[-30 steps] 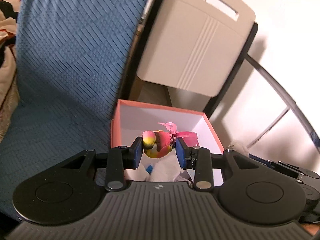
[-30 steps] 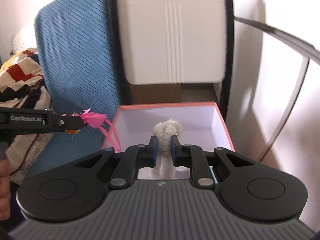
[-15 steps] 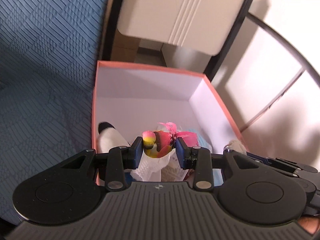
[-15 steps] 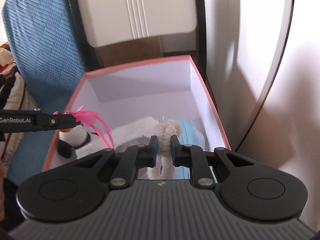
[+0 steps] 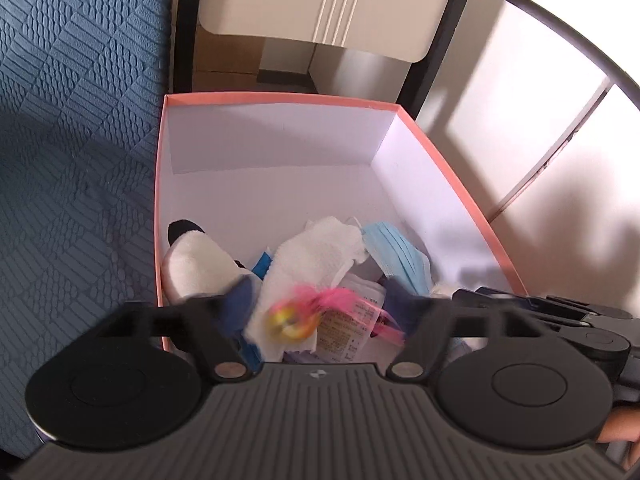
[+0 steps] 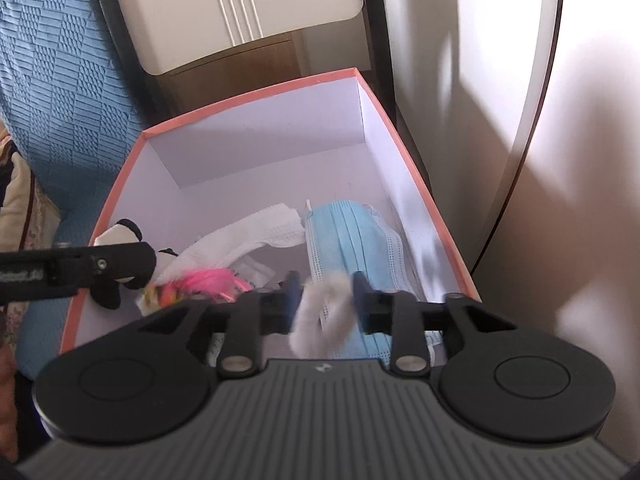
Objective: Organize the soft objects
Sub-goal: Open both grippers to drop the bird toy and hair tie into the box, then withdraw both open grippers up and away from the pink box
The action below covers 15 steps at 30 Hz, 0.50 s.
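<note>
A pink-rimmed white box (image 5: 444,168) (image 6: 248,96) holds soft things: a panda plush (image 5: 192,260) (image 6: 120,232), a white cloth (image 5: 316,252) (image 6: 248,236) and a blue face mask (image 5: 396,248) (image 6: 352,236). My left gripper (image 5: 320,308) is open above the box; a blurred yellow-and-pink feather toy (image 5: 296,316) (image 6: 200,284) drops free between its fingers. My right gripper (image 6: 324,296) is open too; a blurred fluffy white ring (image 6: 324,312) falls loose between its fingers over the mask.
A blue quilted sofa (image 5: 72,140) (image 6: 52,72) lies left of the box. A beige panel in a black frame (image 5: 320,4) (image 6: 248,12) stands behind it. A white wall with a curved dark bar (image 6: 532,120) is on the right.
Both grippers have opened and let go. The feather toy and the fluffy white ring, held tight before, now fall into the box. Both grippers moved closer over the box.
</note>
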Available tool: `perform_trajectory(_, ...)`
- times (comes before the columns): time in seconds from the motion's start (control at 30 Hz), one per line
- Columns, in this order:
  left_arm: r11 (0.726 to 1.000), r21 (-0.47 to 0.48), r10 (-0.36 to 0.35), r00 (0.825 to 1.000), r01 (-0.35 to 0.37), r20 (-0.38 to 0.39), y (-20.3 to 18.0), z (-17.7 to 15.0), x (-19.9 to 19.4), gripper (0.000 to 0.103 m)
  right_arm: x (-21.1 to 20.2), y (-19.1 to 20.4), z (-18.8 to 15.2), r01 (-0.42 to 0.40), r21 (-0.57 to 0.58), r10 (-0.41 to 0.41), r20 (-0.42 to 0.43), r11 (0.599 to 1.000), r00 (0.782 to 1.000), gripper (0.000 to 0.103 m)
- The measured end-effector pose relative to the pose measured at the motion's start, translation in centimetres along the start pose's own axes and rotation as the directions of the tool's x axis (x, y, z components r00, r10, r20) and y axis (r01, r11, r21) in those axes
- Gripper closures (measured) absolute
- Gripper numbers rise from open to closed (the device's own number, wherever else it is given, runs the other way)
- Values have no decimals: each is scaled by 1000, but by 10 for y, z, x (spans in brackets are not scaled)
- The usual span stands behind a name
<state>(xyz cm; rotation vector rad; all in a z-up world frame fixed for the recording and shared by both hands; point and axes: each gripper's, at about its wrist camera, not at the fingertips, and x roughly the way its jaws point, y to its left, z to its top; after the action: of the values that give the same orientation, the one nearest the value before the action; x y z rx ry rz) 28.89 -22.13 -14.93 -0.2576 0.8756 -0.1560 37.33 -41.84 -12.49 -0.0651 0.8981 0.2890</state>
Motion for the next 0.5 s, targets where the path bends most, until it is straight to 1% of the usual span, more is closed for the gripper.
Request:
perform_trajectory(0.03,1000,-6,-8,1000,8,6,1,0,-1,18,0,1,0,2,2,-2,-1,1000,1000,52)
perform_trajectory(0.07,1000,-15,-17,1000,17,3,3,0,-2,18,-1,1,0,1,3,-1,0,1000,1000,50)
perform_trajectory(0.27,999,-40,-10,1000,11,28,11,4,-15,18,-13,8,6,-2,1,2,29,1000,1000,50)
perform_trajectory(0.43,1000,-24,-3,999,5,49,12,11,-37,18,-38,16,19,-9,-2,9,87,1000,996,50)
perform_trajectory(0.5,1000,-18,1,998,0,71,12,14,-49,18,-49,20,23,-16,-3,16,109,1000,994,50)
